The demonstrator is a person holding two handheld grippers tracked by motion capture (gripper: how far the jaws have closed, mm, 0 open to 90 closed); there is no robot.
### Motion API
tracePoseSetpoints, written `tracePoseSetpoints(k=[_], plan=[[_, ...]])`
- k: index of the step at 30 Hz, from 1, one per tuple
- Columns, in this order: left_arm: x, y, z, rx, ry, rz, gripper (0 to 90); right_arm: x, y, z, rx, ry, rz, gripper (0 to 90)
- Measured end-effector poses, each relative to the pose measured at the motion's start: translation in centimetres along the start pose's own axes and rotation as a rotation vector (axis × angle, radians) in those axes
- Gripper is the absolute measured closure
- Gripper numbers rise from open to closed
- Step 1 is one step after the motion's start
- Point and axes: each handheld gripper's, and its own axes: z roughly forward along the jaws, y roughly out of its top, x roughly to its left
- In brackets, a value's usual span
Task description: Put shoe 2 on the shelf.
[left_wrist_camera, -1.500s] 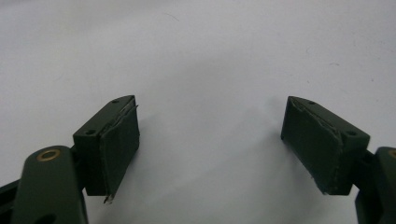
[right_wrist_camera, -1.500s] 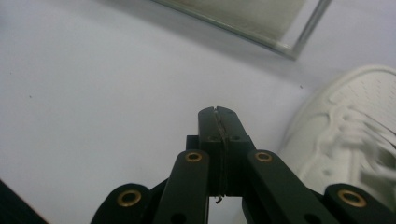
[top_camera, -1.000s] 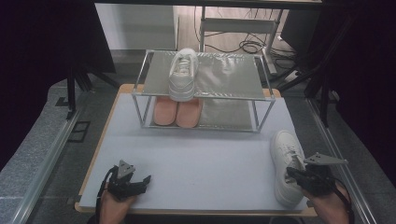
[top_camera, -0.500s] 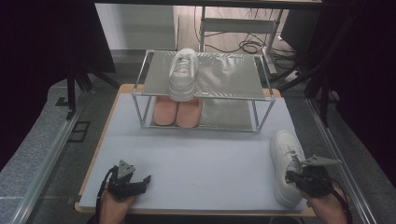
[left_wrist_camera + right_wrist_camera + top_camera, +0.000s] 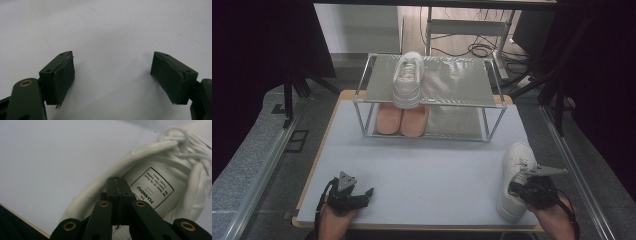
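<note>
Left gripper [image 5: 348, 192]: lower left of the high view, low over the bench [image 5: 432, 165] near its front edge; in the left gripper view its jaws stand spread wide with bare bench between them.
Right gripper [image 5: 532, 186]: lower right of the high view, on the heel end of the white shoe [image 5: 516, 180]; in the right gripper view the jaws are pressed together, and whether they pinch the shoe's collar I cannot tell.
White shoe: lies on the bench at lower right, toe pointing up the frame, heel near the front edge; the label inside it [image 5: 152, 188] shows in the right gripper view.
Shoe rack [image 5: 432, 95]: upper middle, standing at the far side of the bench.
Pink slippers [image 5: 401, 120]: a pair side by side on the rack's lower shelf, left part.
Second white shoe [image 5: 408, 80]: on the rack's top shelf, above the slippers.
</note>
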Motion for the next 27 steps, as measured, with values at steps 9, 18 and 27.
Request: tracePoseSetpoints(k=[9, 18, 27], plan=[[0.0, 0.0, 0.0, 0.0, 0.0, 0.0, 19.3, 2.2, 1.9, 1.5, 0.002, 0.048, -0.063, 90.0], [0.0, 0.0, 0.0, 0.0, 0.0, 0.0, 19.3, 1.5, 2.6, -0.2, -0.049, 0.028, -0.038, 90.0], [0.0, 0.0, 0.0, 0.001, 0.0, 0.0, 19.3, -2.4, 1.7, -3.3, -0.119, -0.05, 0.062, 90.0]])
